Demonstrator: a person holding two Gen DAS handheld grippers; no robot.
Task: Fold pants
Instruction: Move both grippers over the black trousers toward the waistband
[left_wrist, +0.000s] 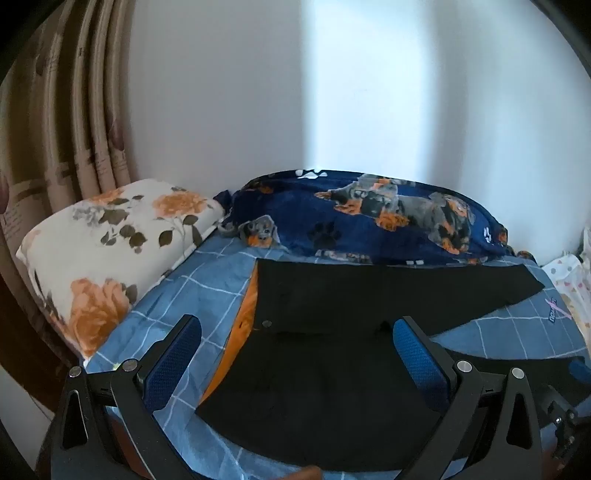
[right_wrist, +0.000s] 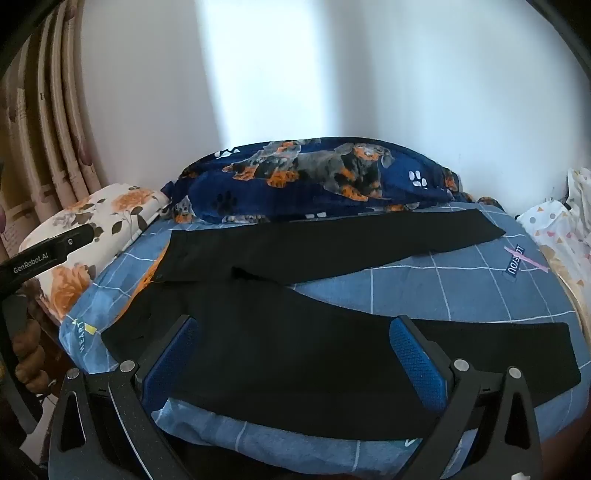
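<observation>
on the bed (right_wrist: 461, 295), across the blue checked cover, black pants (right_wrist: 295, 354) spread flat: waist toward the left edge beside the floral pillow (left_wrist: 110, 240), one leg along the far edge against the dog-print blanket (right_wrist: 314, 177), the other leg along the near edge, a wedge of cover bare between them. left gripper (left_wrist: 295, 354) released, pads (left_wrist: 417, 354) wide apart, hovering above the waist end and gripping nothing. right gripper (right_wrist: 295, 354) likewise released, poised above the thigh of the near leg, no fabric between the pads (right_wrist: 417, 354). no fold made yet, judging by the splayed legs. likely next: pinch the near leg at two places and carry it over onto the far leg. risk one: pinching the cover together with the thin black fabric, caused by closing too deep on the soft bedding; lifts the cover and drags the whole garment. risk two: grabbing only the top layer of the leg, caused by a shallow bite; leaves the lower layer behind and skews the fold. risk three: uneven lift between the two grippers, twisting the leg and misaligning the hems. risk four: near leg lying close to the near edge, so a slack release may let it slide off. risk five: far leg touching the blanket; a snag there may bunch the fabric. orange lining (left_wrist: 243, 314) showing at the waist; may flip outward if tugged.
</observation>
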